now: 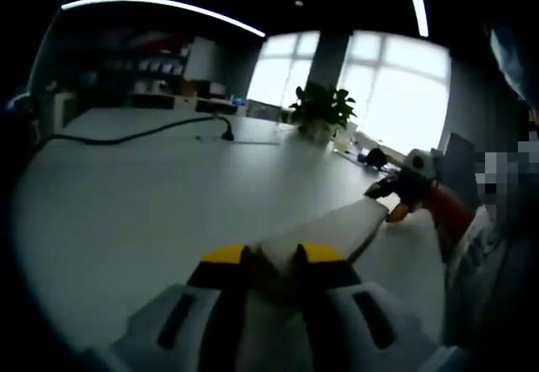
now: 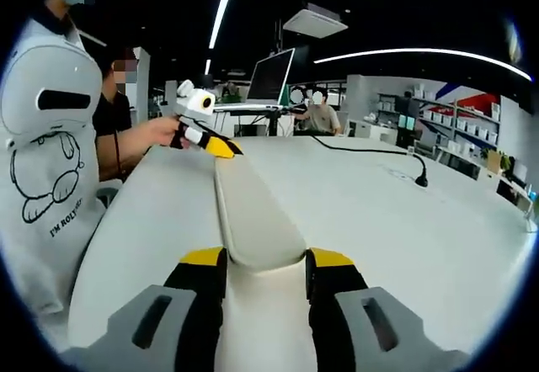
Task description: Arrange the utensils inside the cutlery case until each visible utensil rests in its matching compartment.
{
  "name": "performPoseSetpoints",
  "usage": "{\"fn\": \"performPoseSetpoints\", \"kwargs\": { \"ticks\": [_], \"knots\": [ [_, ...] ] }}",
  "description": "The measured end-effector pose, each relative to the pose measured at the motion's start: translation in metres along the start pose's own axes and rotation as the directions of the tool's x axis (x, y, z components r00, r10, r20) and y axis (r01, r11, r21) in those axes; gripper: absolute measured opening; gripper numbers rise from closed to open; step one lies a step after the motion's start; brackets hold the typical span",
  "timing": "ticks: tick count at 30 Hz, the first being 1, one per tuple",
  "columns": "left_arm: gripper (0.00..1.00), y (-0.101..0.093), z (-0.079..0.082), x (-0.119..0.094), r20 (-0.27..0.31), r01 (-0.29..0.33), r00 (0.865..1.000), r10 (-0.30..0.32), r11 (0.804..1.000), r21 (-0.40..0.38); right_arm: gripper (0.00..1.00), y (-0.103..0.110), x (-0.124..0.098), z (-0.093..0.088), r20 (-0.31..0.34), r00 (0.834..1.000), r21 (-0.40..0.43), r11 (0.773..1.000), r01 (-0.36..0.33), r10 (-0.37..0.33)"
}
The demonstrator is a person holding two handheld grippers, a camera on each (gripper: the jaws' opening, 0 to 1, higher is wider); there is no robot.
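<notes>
Your left gripper has its yellow-tipped jaws clamped on one end of the case, a long pale closed box that runs from the jaws toward 2 o'clock in the left gripper view. Your right gripper is clamped on the opposite end of the same case, which stretches away toward 12 o'clock in the right gripper view. Each gripper shows at the far end of the other's view, so you hold the case between both, at or just above the white table.

The lid looks closed. No utensils can be seen, nor any compartment, so by my reading the sorting has not begun: you still have to set the case down, open it, and place each utensil.

Farther out, a black cable lies on the table at 11 o'clock and a potted plant stands at 1 o'clock. A person sits behind a laptop.
</notes>
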State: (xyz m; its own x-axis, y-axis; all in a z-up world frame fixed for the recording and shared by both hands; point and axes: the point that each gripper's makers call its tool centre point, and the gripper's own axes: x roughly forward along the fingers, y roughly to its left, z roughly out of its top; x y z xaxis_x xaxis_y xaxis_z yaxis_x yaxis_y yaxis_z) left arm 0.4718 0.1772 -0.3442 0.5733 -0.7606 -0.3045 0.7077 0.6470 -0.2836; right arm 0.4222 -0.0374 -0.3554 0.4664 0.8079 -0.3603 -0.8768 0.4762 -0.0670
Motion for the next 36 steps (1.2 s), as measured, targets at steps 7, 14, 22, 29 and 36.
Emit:
{"fn": "performPoseSetpoints", "kwargs": {
  "ticks": [7, 14, 22, 29, 36],
  "knots": [
    [0.43, -0.003, 0.014, -0.026, -0.078, 0.022, 0.997, 0.002, 0.948, 0.316, 0.37, -0.002, 0.0, 0.0, 0.001, 1.0, 0.011, 1.0, 0.001, -0.001],
    [0.66, -0.034, 0.015, -0.025, -0.227, 0.254, 0.964, -0.142, 0.748, 0.614, 0.37, -0.002, 0.0, -0.001, -0.001, 1.0, 0.018, 1.0, 0.0, 0.0],
    [0.64, -0.05, 0.005, 0.003, -0.3, 0.395, 0.919, -0.257, 0.633, 0.666, 0.38, -0.002, 0.001, 0.002, 0.019, 1.0, 0.046, 0.999, -0.019, 0.018],
    [0.61, -0.054, -0.011, 0.019, -0.396, 0.457, 0.886, -0.242, 0.599, 0.657, 0.38, -0.002, 0.0, 0.002, 0.02, 1.0, 0.049, 0.999, -0.022, 0.021],
    [0.47, -0.043, -0.02, 0.023, -0.469, 0.49, 0.857, -0.212, 0.616, 0.616, 0.4, -0.001, 0.003, 0.0, 0.007, 1.0, 0.025, 0.999, -0.028, 0.028]
  ]
}}
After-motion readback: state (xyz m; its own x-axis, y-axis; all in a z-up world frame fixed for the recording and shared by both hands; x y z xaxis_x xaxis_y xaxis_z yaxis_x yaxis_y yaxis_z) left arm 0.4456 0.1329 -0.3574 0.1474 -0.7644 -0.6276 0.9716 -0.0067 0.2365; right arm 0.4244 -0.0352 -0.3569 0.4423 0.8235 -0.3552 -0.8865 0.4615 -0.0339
